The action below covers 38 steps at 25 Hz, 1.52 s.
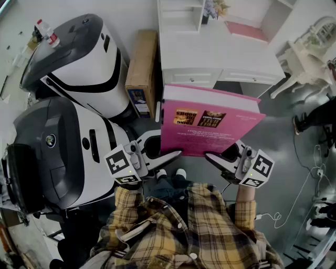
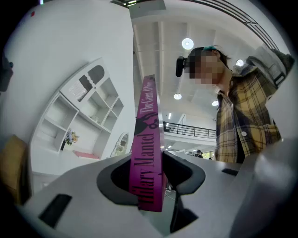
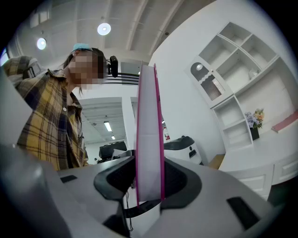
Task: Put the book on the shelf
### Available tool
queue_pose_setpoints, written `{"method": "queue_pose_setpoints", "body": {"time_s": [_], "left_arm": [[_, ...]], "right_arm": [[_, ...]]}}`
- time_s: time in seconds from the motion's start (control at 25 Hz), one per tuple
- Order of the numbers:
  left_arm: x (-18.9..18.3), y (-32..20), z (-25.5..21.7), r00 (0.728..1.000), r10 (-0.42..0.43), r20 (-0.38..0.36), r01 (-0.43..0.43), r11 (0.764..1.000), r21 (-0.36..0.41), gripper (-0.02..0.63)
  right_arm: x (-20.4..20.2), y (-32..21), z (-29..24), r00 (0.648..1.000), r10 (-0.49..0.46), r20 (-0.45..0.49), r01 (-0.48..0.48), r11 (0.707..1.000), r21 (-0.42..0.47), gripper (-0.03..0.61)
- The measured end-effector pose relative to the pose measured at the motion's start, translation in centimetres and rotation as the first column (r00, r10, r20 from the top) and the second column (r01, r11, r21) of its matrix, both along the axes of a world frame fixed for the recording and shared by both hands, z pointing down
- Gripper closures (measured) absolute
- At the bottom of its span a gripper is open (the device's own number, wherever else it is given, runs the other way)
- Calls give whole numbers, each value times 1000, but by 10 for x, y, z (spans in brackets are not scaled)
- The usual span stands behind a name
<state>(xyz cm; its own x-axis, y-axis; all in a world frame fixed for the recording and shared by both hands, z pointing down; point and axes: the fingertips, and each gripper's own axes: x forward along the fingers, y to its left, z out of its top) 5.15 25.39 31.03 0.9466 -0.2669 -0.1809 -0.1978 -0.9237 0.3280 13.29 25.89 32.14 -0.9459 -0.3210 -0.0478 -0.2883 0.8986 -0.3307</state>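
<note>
A thick pink book (image 1: 207, 121) is held up in front of the person, its back cover facing the head view. My left gripper (image 1: 173, 155) is shut on its lower left corner; the left gripper view shows the magenta spine (image 2: 148, 158) pinched between the jaws. My right gripper (image 1: 212, 156) is shut on the lower right corner, where the white page edge (image 3: 149, 153) stands between its jaws. The white shelf unit (image 1: 181, 16) rises behind the white desk (image 1: 220, 58), beyond the book.
Two large white-and-black machines (image 1: 79, 58) (image 1: 58, 152) stand at the left. A cardboard box (image 1: 142, 68) leans beside the desk. A white chair (image 1: 304, 58) is at the right. A flower pot (image 1: 212, 10) and a pink item (image 1: 247, 30) lie on the desk.
</note>
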Motion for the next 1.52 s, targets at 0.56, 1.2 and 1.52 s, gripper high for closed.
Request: {"method": "queue_pose_setpoints", "body": {"time_s": [0.56,1.2,1.52], "left_arm": [[2,8,8,1000,-28,-2,28,999,-26,434],[4,-79,18,999,-36,-3,35,999,-35,434],[-26,-181,25,999,-49,-5,49,997,-58,434]], "right_arm": [[2,6,8,1000,-16,10,16,1000,-20,407],[4,-81,21,1000,-12,25,13,999,-50,403],[-26,-184,26,1000,-21,19,22,998,-63,403]]}}
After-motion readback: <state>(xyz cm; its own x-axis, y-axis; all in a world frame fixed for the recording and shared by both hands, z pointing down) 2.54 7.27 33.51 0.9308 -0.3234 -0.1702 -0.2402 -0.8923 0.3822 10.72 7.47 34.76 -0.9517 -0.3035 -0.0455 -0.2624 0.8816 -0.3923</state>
